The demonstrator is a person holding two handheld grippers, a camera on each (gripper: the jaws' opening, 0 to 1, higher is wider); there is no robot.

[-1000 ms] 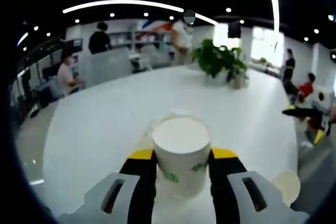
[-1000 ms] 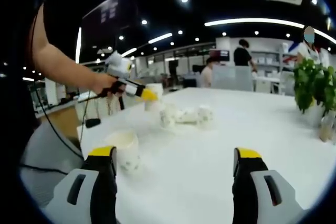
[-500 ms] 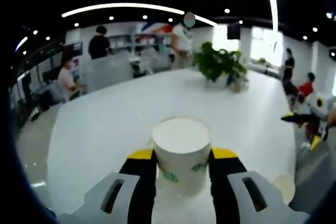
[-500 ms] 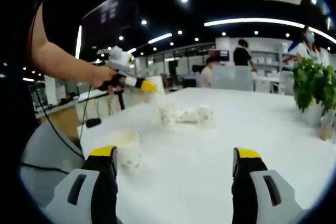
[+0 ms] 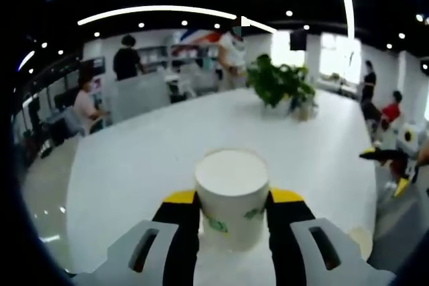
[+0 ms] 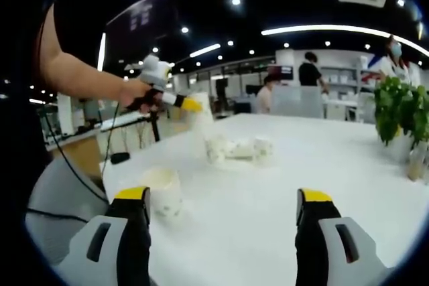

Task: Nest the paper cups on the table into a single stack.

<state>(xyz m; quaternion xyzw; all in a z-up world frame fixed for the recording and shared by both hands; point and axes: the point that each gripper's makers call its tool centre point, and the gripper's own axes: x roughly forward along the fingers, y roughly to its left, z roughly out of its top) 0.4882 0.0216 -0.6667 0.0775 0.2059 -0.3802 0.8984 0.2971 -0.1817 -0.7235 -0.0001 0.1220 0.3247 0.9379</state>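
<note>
Paper cup (image 5: 231,199) clamped between left gripper (image 5: 233,207) fingers (image 5: 179,229).

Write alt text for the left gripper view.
The left gripper clamps a white paper cup above a white table. A potted plant stands at the table's far end, and people sit or stand in the office behind.

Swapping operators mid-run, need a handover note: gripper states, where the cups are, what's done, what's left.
Left gripper: shut on a white paper cup with green print, held above the white table.
Right gripper: open, holding nothing, low over the table.
A lone white paper cup stands by the right gripper's left finger; a cluster of white paper cups sits farther back.
Done: no finished stack seen.
Left: nest every cup.
</note>
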